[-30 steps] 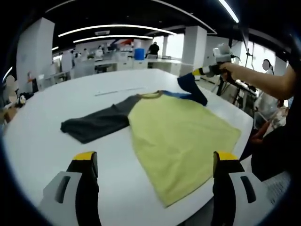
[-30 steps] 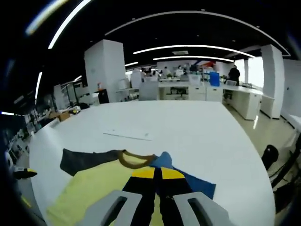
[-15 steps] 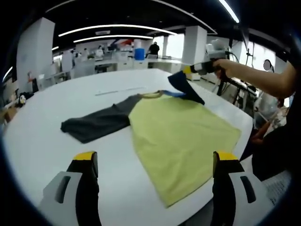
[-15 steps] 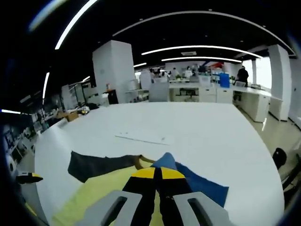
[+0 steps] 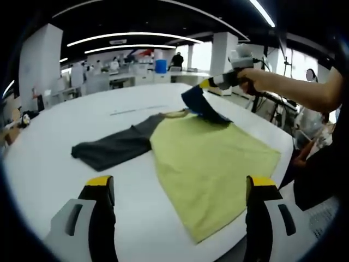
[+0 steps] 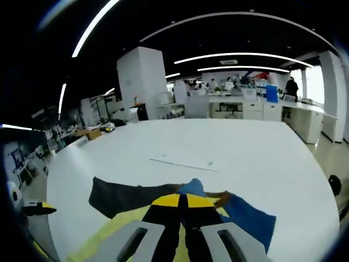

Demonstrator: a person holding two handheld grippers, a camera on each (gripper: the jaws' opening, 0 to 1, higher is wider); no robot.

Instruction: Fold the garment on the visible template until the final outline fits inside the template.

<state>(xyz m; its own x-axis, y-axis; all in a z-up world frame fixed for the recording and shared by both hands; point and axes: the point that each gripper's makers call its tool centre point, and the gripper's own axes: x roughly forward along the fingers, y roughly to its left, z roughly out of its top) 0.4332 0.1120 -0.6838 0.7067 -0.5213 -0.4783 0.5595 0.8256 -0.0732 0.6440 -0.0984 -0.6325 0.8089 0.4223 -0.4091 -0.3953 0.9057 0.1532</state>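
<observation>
A T-shirt lies flat on the white table, with a yellow body, a dark grey sleeve and a blue sleeve. My right gripper is shut on the blue sleeve and holds it up above the collar. In the right gripper view the shut right gripper pinches the blue sleeve, and the grey sleeve lies to its left. My left gripper hovers open near the table's front edge, holding nothing; its yellow tip shows at the far left.
A thin pale strip lies on the table beyond the shirt, also the strip ahead of the right gripper. A person's arm reaches in from the right. Office desks and pillars stand far behind the table.
My right gripper has carried the blue sleeve up and leftward, from beside the shirt's shoulder to over the collar. The left gripper stays put.
</observation>
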